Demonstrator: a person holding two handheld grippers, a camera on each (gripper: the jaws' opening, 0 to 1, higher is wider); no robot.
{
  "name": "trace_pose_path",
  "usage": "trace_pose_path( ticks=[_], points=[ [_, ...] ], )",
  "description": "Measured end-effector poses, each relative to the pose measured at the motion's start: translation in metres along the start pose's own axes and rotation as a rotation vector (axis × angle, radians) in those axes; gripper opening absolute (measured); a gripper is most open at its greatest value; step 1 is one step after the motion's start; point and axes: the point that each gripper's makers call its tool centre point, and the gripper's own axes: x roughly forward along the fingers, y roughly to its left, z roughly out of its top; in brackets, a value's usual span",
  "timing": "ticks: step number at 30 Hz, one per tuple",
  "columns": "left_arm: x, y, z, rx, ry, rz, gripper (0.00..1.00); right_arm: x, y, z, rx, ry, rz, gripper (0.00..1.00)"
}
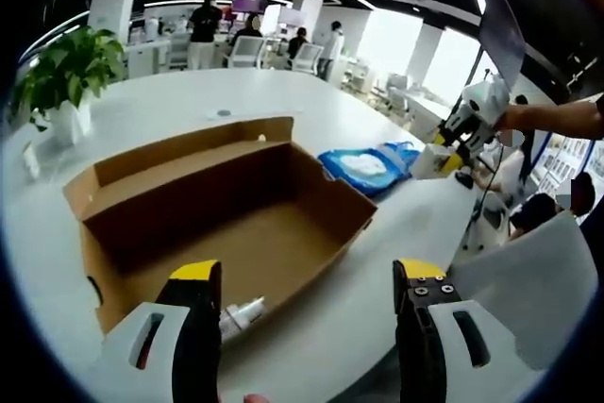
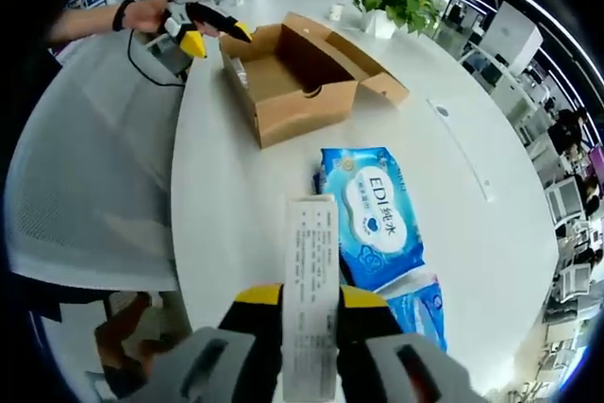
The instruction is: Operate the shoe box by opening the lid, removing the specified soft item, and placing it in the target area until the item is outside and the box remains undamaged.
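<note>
Brown corrugated cardboard, the open shoe box [image 1: 226, 224] sits on the pale grey bench [image 1: 170, 101] with its lid folded back; we see a small white bottle-like item [image 1: 241, 316] lying at its near inside wall, just beside our left gripper [image 1: 307, 276], whose yellow-tipped jaws stand wide apart and hold nothing; beyond the box lies the blue soft pack of wet wipes [image 2: 377, 209], outside it and flat on the bench; our right gripper [image 2: 310, 297] has its jaws closed on a long white printed paper slip [image 2: 311, 290], which hangs just beside the pack; a potted green plant [image 1: 66, 73] stands well apart.
</note>
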Motion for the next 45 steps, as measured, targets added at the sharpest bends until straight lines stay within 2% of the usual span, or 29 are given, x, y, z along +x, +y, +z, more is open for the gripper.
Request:
trace_pose_path(
  ticks=[11,28,45],
  points=[
    [-0.005,-0.002,-0.002,-0.006,0.01,0.022,0.77,0.0,-0.018,-0.007,-0.027,0.02,0.018,0.17],
    [-0.011,0.008,-0.005,-0.032,0.014,0.066,0.77,-0.02,-0.082,-0.006,-0.066,0.035,-0.005,0.17],
    [-0.015,0.024,-0.009,-0.055,0.023,0.11,0.77,-0.01,-0.132,-0.013,-0.077,0.05,-0.013,0.17]
  ],
)
